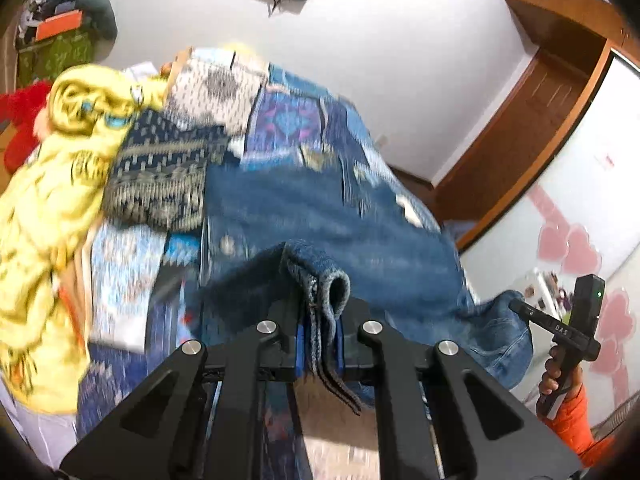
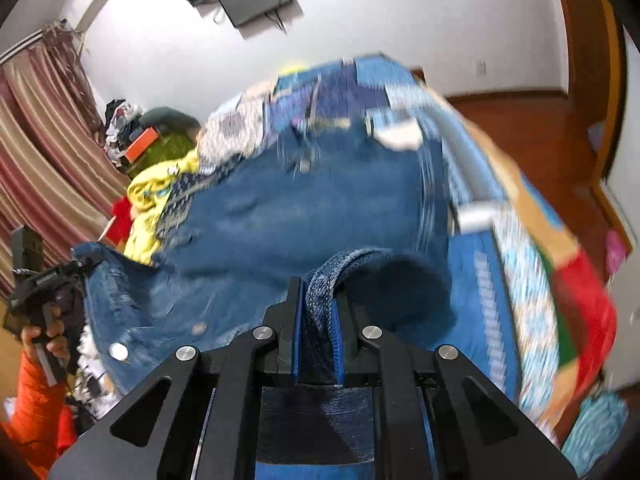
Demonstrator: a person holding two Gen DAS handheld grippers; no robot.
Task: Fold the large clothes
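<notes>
A blue denim jacket (image 1: 320, 216) is spread over the bed, with metal buttons showing in the right wrist view (image 2: 280, 224). My left gripper (image 1: 320, 320) is shut on a folded edge of the denim, which bunches up between the fingers. My right gripper (image 2: 318, 312) is shut on another thick denim hem. Each gripper shows in the other's view, holding a far corner of the jacket: the right one (image 1: 520, 306) at the right, the left one (image 2: 82, 262) at the left. The jacket hangs lifted between them.
A patterned blue patchwork bedspread (image 1: 304, 120) covers the bed. A yellow garment (image 1: 52, 184) and a dark patterned folded cloth (image 1: 168, 176) lie at its left side. A wooden door (image 1: 532, 112) stands at the right, curtains (image 2: 44, 152) at the left.
</notes>
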